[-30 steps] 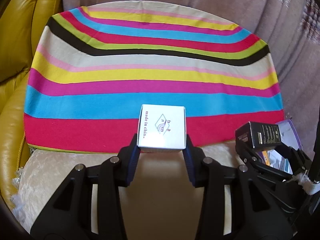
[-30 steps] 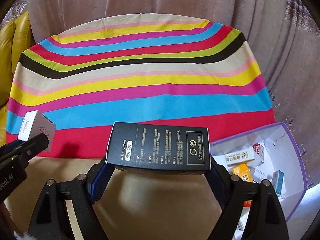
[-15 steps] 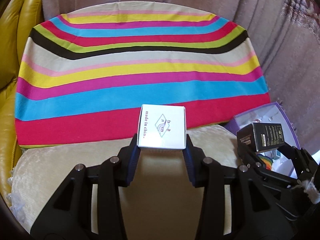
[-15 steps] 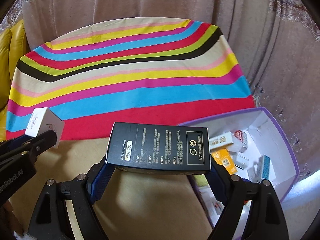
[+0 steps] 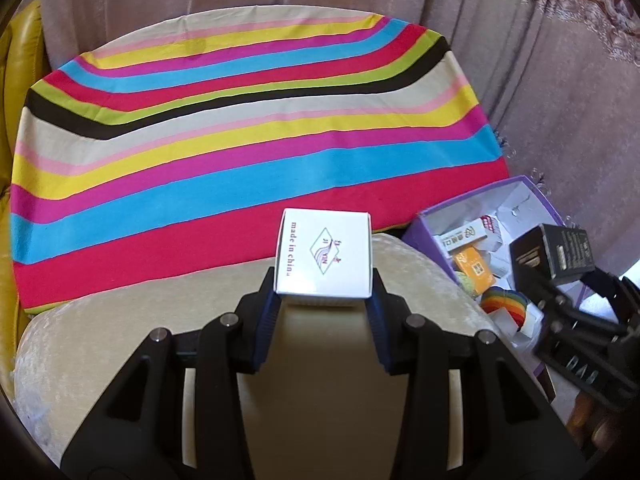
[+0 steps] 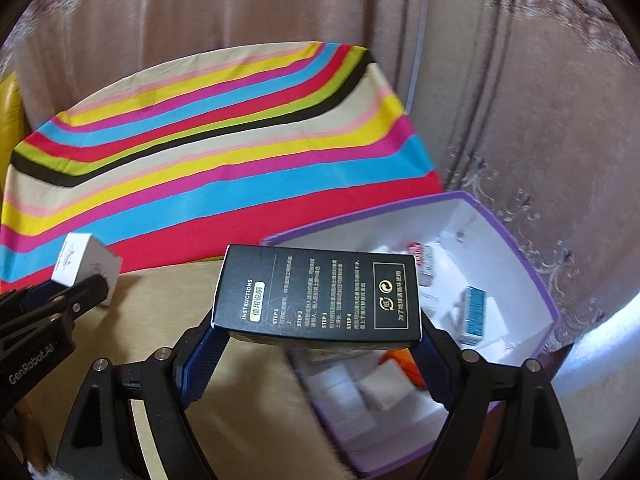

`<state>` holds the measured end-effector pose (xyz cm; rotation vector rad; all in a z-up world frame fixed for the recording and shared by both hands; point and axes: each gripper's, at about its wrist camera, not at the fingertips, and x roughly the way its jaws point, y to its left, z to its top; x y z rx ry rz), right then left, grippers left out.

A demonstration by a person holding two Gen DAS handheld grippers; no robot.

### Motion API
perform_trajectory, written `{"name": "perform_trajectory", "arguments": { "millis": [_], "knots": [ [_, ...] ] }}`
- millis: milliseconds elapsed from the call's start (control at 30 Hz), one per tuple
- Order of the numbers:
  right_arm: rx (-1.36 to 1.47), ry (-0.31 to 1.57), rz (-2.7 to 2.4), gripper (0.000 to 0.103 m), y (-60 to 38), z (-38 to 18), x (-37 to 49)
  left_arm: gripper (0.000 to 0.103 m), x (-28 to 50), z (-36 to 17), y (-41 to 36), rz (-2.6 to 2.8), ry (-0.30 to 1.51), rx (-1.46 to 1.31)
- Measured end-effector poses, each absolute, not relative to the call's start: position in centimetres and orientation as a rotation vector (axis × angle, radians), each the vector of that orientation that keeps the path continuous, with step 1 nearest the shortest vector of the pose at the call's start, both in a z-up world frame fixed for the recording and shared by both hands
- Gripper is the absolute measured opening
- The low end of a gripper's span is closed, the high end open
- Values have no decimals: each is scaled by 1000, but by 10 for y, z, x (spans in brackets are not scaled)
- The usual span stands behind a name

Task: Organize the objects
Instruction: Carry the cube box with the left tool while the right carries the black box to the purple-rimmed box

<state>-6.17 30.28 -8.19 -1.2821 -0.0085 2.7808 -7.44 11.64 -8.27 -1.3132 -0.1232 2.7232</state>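
The white box (image 5: 324,254), printed "made in china" beside a small diamond logo, sits clamped between the two fingers (image 5: 267,312) of the left gripper (image 5: 323,304), its printed face up and its far end reaching past the fingertips. Beneath those fingers lies the cream velvet cushion (image 5: 120,344); ahead of them spreads the striped cloth (image 5: 240,120), its bands red, blue, magenta, yellow, beige, black and green. From the right wrist view the same white box (image 6: 86,264) shows to the left of the right gripper's fingers, with the left gripper (image 6: 68,304) closed on it.

The black box (image 6: 318,294), carrying gold "INSTRUCTIONS" lettering, numbered steps and a recycling mark, is gripped across its width by the right gripper (image 6: 318,344), whose blue-padded fingers (image 6: 200,360) press on both of its ends. It is held level, off the cushion, and its right half overlaps the near left edge of the purple bin (image 6: 520,248). In the left wrist view the black box (image 5: 554,254) and the right gripper (image 5: 568,292) appear to the right of the left fingers, in front of the purple bin (image 5: 424,232).

The bin is purple outside and white inside, standing to the right of and beyond the right fingers. Inside it lie several small cartons: an orange carton (image 5: 474,270), a blue-and-white carton (image 6: 476,308) and a rainbow-coloured item (image 5: 504,304), along with plain white boxes that are blurred. A brownish curtain (image 6: 500,80) hangs behind the cloth and bin, and a yellow leather seat (image 5: 16,60) edges in far left.
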Motion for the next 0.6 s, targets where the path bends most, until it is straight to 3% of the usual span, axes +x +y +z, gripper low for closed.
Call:
{"name": "perform_trajectory", "arguments": {
  "millis": [600],
  "knots": [
    [-1253,44,2607,86,380,-86,-57,46,-89,-87,191,2532,-32,-1293]
  ]
}}
